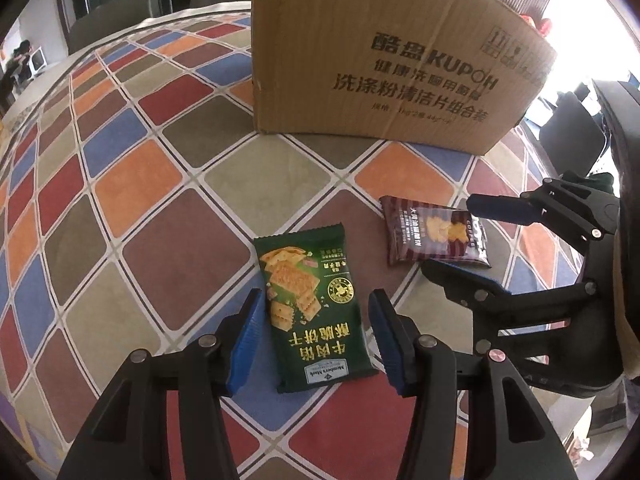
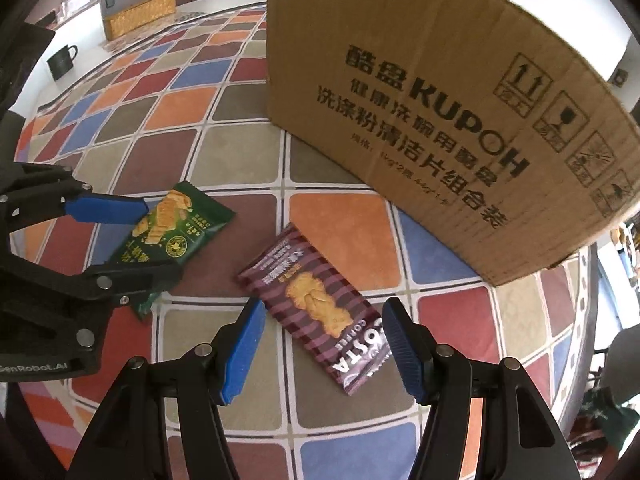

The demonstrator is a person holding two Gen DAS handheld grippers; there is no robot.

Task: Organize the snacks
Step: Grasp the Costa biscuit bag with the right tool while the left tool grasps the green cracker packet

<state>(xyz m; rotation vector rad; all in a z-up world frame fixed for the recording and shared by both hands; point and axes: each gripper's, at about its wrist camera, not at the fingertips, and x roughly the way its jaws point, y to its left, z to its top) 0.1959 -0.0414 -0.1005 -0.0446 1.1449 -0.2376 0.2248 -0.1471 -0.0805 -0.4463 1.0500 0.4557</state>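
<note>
A green cracker packet [image 1: 308,308] lies flat on the checked tablecloth between the open jaws of my left gripper [image 1: 316,320]; it also shows in the right wrist view [image 2: 172,232]. A maroon striped Costa biscuit packet [image 2: 320,308] lies flat between the open jaws of my right gripper [image 2: 324,336]; it also shows in the left wrist view [image 1: 432,236]. The right gripper [image 1: 460,236] shows at the right of the left wrist view, and the left gripper [image 2: 148,240] at the left of the right wrist view. Both packets rest on the table and neither is gripped.
A tall brown cardboard box [image 1: 392,60] printed KUPOH stands just behind the packets, also in the right wrist view [image 2: 440,100]. A dark mug [image 2: 62,62] stands at the table's far left. The round table [image 1: 160,208] has a multicoloured checked cloth.
</note>
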